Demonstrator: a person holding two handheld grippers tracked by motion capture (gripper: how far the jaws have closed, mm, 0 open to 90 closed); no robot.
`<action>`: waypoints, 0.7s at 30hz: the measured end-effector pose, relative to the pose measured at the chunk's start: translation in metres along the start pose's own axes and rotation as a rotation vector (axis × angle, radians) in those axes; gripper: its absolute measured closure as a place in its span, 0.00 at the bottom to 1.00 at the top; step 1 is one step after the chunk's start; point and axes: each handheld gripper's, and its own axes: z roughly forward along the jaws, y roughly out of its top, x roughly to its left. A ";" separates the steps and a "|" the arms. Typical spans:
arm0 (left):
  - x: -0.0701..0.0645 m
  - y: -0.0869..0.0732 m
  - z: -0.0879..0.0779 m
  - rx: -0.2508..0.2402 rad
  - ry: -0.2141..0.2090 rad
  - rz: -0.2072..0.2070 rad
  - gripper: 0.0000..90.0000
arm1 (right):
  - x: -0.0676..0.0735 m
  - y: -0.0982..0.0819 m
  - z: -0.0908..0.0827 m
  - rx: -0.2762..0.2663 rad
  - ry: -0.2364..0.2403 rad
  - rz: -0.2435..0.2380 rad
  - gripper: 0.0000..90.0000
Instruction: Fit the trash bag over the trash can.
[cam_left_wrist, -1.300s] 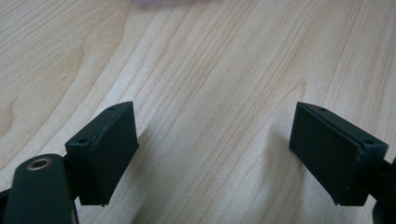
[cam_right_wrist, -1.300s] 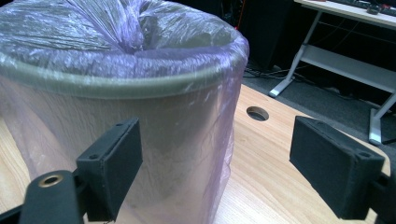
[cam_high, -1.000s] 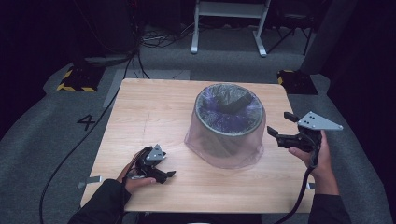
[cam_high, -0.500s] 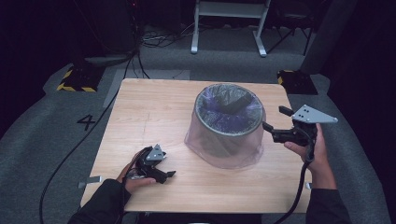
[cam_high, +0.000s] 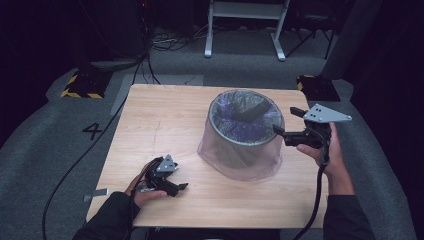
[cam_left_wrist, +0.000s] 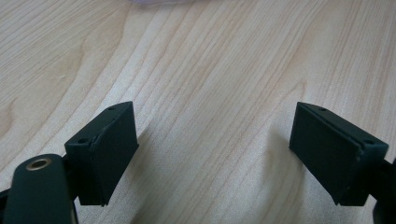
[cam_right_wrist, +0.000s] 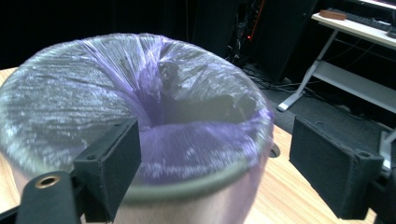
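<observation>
I find a round bin (cam_high: 243, 134) lined with a thin purple-tinted plastic bag (cam_right_wrist: 140, 107) standing on the wooden surface (cam_high: 165, 117), toward its right edge and somewhat nearer the far edge than the near one. The bag is folded over the rim and hangs down the outside wall to the surface; a dark object (cam_high: 251, 110) lies inside, but I cannot identify it. The right gripper (cam_high: 283, 123) is raised at rim height just beside the bin's right side, its jaws spread wide and empty, one of them at or near the rim (contact cannot be confirmed from the high view). The right gripper view looks across the bin's mouth between those parted jaws. The left gripper (cam_high: 176, 186) rests low near the near-left corner of the surface, well apart from the bin, jaws likewise spread with nothing between them. My assessment: the film is light, soft, slippery and easily torn, so a pinch should gather a fold at the rim rather than a single layer. The bin itself looks light and could slide or tip if pulled sideways.
</observation>
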 end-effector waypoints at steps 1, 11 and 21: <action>0.000 0.000 0.000 0.000 0.000 0.000 0.16 | 0.000 0.001 0.002 0.003 0.002 -0.002 0.19; 0.001 0.000 0.000 0.002 -0.004 0.006 0.16 | 0.004 0.015 0.024 0.035 0.020 -0.016 0.18; 0.001 0.000 -0.001 0.002 -0.008 0.009 0.16 | 0.006 0.027 0.047 0.067 0.055 -0.022 0.18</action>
